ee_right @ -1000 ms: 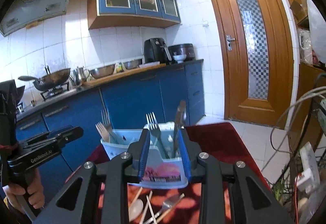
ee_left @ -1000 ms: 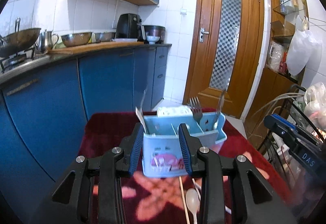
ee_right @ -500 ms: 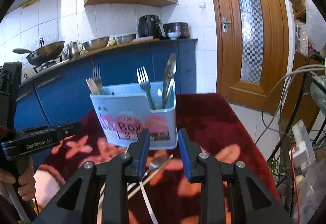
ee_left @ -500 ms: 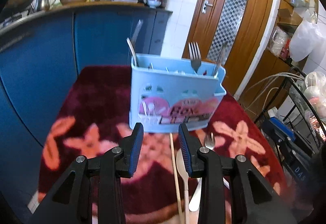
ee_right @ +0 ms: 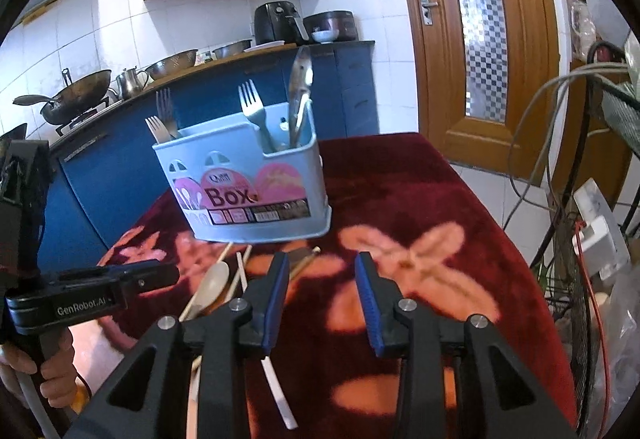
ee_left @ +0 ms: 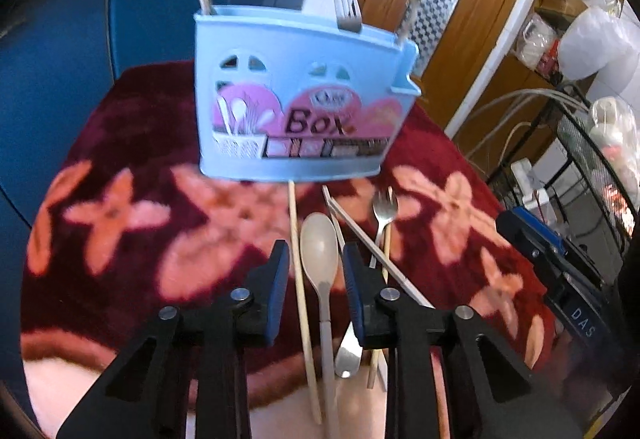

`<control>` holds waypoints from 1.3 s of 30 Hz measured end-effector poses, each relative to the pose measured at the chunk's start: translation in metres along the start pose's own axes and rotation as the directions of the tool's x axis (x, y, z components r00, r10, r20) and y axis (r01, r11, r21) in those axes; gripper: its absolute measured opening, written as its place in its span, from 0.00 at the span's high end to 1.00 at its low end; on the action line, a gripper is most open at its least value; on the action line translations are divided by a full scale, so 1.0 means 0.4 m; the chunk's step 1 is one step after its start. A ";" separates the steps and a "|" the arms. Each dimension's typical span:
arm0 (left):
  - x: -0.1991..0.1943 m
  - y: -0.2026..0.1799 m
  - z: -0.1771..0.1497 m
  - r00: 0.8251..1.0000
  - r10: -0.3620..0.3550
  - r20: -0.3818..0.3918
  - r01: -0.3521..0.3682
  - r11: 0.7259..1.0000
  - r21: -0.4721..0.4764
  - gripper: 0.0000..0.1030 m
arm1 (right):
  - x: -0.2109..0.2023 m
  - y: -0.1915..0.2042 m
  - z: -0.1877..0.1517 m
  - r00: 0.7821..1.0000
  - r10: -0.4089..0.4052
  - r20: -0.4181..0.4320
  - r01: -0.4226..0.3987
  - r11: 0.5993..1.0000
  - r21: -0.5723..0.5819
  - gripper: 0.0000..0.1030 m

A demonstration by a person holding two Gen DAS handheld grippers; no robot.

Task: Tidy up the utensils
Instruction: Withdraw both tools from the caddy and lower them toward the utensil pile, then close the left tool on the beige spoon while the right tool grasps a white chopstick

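- The loose utensils lie on the red flowered cloth [ee_left: 120, 239], just in front of the light-blue utensil box [ee_left: 296, 91]: a pale plastic spoon [ee_left: 320, 251], a wooden chopstick [ee_left: 298, 259], a small metal fork [ee_left: 383, 215] and a pale flat stick [ee_left: 372, 243].
- The spoon sits between the fingers of the left gripper [ee_left: 316, 271]; its bowl lies just ahead of the fingertips and its handle runs back toward the camera, under the gripper.
- Its long axis runs nearly along the fingers, so closing them would meet the handle from both sides.
- The chopstick lies parallel, just inside the left finger; the fork and the flat stick lie just outside the right finger.
- The left gripper's fingers stand moderately apart and hold nothing.
- The right gripper [ee_right: 322, 291] is spread wider, also holding nothing; the spoon [ee_right: 210, 289] lies off to the left of its fingers.
- My judgement: the left hand is nearer, and the spoon is its likely pick.
- The box, ahead of both grippers, already holds upright forks [ee_right: 252, 111].
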State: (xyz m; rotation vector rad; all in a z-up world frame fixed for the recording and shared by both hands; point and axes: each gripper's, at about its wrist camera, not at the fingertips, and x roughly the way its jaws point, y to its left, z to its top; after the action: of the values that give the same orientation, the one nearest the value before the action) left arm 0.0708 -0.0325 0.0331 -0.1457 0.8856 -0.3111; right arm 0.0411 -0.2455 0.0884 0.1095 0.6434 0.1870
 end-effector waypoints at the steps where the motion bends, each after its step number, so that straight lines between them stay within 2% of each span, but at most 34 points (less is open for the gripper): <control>1: 0.008 -0.005 -0.005 1.000 0.005 -0.009 -0.005 1.000 0.007 0.78 | 0.001 -0.007 -0.005 1.000 0.000 -0.004 0.000 1.000 0.006 0.64; 8: 0.052 -0.015 -0.021 0.997 0.033 -0.065 -0.031 0.999 0.028 0.82 | 0.011 -0.042 -0.024 1.000 0.007 -0.021 -0.006 0.999 0.042 0.63; 13: 0.079 -0.012 -0.028 0.993 0.011 -0.121 -0.010 1.000 0.014 0.82 | 0.015 -0.055 -0.031 1.000 0.009 -0.026 -0.008 0.998 0.058 0.63; 18: 0.088 -0.021 -0.030 0.992 -0.002 -0.126 0.005 1.000 0.027 0.82 | 0.021 -0.059 -0.035 0.999 0.011 -0.031 -0.009 0.998 0.068 0.63; 27: 0.110 -0.026 -0.015 0.993 0.027 -0.112 -0.023 0.999 0.042 0.83 | 0.036 -0.059 -0.045 0.998 0.025 -0.053 -0.021 0.997 0.076 0.63; 34: 0.119 -0.024 -0.032 0.989 0.039 -0.140 -0.031 0.998 0.053 0.83 | 0.037 -0.055 -0.047 0.998 0.029 -0.057 -0.025 0.997 0.075 0.62; 39: 0.105 -0.023 -0.031 0.994 0.028 -0.109 -0.024 0.999 0.040 0.90 | 0.041 -0.044 -0.049 0.997 0.043 -0.068 -0.039 0.997 0.067 0.62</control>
State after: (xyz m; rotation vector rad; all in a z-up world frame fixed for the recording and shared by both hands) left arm 0.0841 -0.0548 -0.0033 -0.0821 0.9888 -0.3139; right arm 0.0445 -0.2586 0.0605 0.1800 0.7169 0.2103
